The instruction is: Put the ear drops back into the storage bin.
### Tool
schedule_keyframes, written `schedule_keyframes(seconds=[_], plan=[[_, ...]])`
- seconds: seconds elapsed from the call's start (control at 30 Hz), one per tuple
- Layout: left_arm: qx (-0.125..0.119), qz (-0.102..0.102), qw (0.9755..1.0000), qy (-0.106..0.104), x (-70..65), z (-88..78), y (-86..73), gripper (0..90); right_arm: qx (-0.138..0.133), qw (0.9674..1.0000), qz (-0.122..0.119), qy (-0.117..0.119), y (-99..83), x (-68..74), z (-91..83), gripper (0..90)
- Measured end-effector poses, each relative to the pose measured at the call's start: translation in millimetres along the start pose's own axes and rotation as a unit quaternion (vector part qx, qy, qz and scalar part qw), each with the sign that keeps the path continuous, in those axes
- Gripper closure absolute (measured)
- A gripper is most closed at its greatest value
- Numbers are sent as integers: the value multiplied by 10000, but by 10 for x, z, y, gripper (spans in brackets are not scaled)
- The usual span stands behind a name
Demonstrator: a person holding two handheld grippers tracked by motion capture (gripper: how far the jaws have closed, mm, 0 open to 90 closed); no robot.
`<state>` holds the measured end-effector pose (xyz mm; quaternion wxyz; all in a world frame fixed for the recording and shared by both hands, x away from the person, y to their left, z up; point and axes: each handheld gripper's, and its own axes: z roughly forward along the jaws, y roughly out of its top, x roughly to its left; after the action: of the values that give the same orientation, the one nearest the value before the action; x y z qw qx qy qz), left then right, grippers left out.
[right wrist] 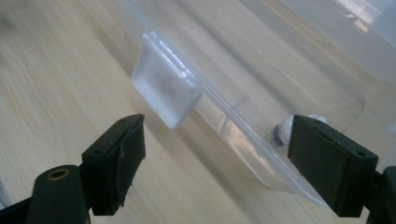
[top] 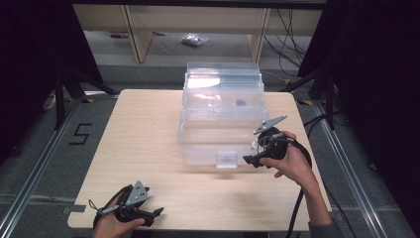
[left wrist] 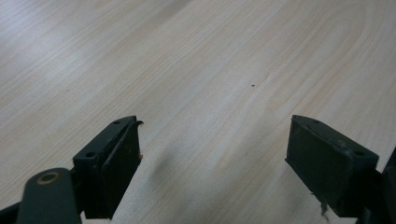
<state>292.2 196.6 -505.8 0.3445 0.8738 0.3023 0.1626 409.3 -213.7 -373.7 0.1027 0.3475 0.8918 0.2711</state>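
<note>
right gripper [top: 251,159]: wide open, empty, beside box [top: 223,119] latch [right wrist: 166,89] | left gripper [top: 157,212]: wide open, empty, near front edge | wooden table [top: 148,129] | grey floor

Both black two-jaw grippers, left [top: 159,211] & right [top: 246,159]: grey three-cornered top plates, black trailing cables, matte rectangular pads w/ small screws. Grey sleeve [top: 324,230] on right arm.

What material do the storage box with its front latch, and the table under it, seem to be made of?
The storage box looks like clear, glossy plastic: the table shows through its walls and light glints on it. Its latch seems to be the same plastic, cloudier. The table looks like pale wood or a wood-grain laminate, matte, with fine streaks.
</note>
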Motion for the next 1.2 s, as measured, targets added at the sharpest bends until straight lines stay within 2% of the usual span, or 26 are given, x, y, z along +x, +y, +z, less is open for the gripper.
schedule_keyframes(seconds=[0.03,0.07,0.1,0.13,0.17,0.23,0.27,0.3,0.33,0.37,0.4,0.53,0.6,0.67,0.77,0.8,0.97,1.0,1.07,1.2], plan=[[40,10,10000,-30,5,1,4,171,-88,9999,-103,-36,-16,-13,4,199],[29,0,10000,-36,3,3,3,171,-55,9999,-93,-14,-24,-8,-3,199],[35,5,10000,-39,2,3,4,172,-61,10000,28,-32,-33,9,-2,200],[35,5,10000,-39,2,3,4,172,-102,9999,-132,-8,-42,-12,-9,200],[7,-3,10000,-14,2,4,3,171,-86,10000,0,-48,-48,15,-8,199],[15,30,10000,-2,4,-4,4,171,-114,9999,-69,-31,-51,9,-17,199],[6,19,10000,7,5,-3,3,171,-212,9996,-171,-23,-63,8,-26,196],[5,21,10000,10,5,-6,3,171,-187,9998,-54,-35,-62,30,-33,197],[5,21,10000,10,5,-6,3,171,-237,9994,-257,-15,-74,11,-24,195],[5,36,10000,8,4,-8,5,171,-302,9991,-291,-71,-85,17,-15,194],[17,54,10000,9,5,-10,5,172,-230,9995,-198,-26,-88,40,-21,194],[12,46,10000,13,2,-7,3,171,-278,9993,-231,32,-135,82,-3,194],[-7,32,10000,3,-2,-8,4,171,-352,9991,-245,-35,-154,102,10,193],[-10,30,10000,14,-2,-8,2,171,-309,9993,-222,-11,-169,132,3,193],[17,36,10000,-4,5,-10,5,171,-369,9989,-286,11,-192,158,25,192],[16,47,10000,3,5,-10,5,172,-417,9981,-430,111,-203,175,36,192],[11,88,9999,61,-1,-13,7,172,-574,9972,-457,123,-264,246,73,189],[6,84,9999,66,-2,-13,8,172,-504,9979,-381,143,-277,266,59,188],[-31,-15,10000,49,-15,-3,4,171,-573,9976,-357,152,-302,298,71,188],[-19,-31,9999,119,-18,-1,4,171,-593,9974,-387,113,-342,328,58,184]])
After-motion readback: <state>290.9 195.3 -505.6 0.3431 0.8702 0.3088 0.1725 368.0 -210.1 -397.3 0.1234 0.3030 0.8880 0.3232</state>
